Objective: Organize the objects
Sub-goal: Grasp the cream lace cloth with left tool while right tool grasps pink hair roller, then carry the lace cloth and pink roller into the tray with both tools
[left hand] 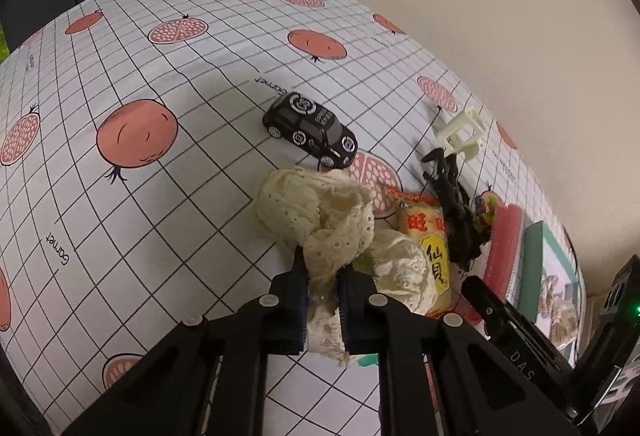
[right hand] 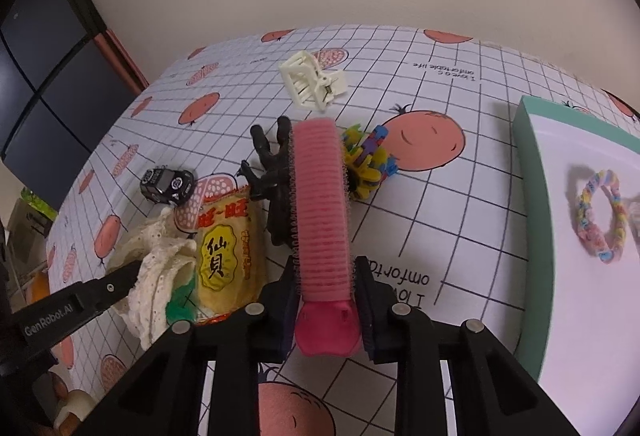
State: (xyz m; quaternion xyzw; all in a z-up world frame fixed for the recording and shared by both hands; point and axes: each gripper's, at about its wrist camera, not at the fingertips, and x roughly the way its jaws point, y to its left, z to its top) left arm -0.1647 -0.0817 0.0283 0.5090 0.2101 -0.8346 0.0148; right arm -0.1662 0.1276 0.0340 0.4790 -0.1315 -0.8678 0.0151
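Left gripper (left hand: 322, 268): jaws pinch a cream lace scrunchie (left hand: 316, 212); the fabric bulges ahead of the fingertips and trails back between the pads.
Right gripper (right hand: 324, 272): jaws clamp the magenta clip end of a pink hair roller (right hand: 320, 204); the ribbed roller runs straight ahead from the fingertips.
Rice cracker packet (right hand: 226, 256): yellow, printed with red and black characters, lying just left of the right jaws and touching the scrunchie (right hand: 156, 268).
Black plastic figure (right hand: 272, 176): ahead-left of the right jaws, against the roller's left side, partly hidden by it.
Colourful block toy (right hand: 370, 160): ahead-right of the right jaws, touching the roller's far end.
Cream claw clip (right hand: 312, 82): well ahead of the right jaws, apart from the rest.
Black toy car (left hand: 310, 130): ahead of the left jaws, beyond the scrunchie, standing on its wheels.
Teal-edged box (right hand: 532, 196): right of the right jaws; a pastel braided loop (right hand: 600, 220) lies on its white surface.
Surface: grid-printed tablecloth (left hand: 132, 220) with pomegranate motifs.
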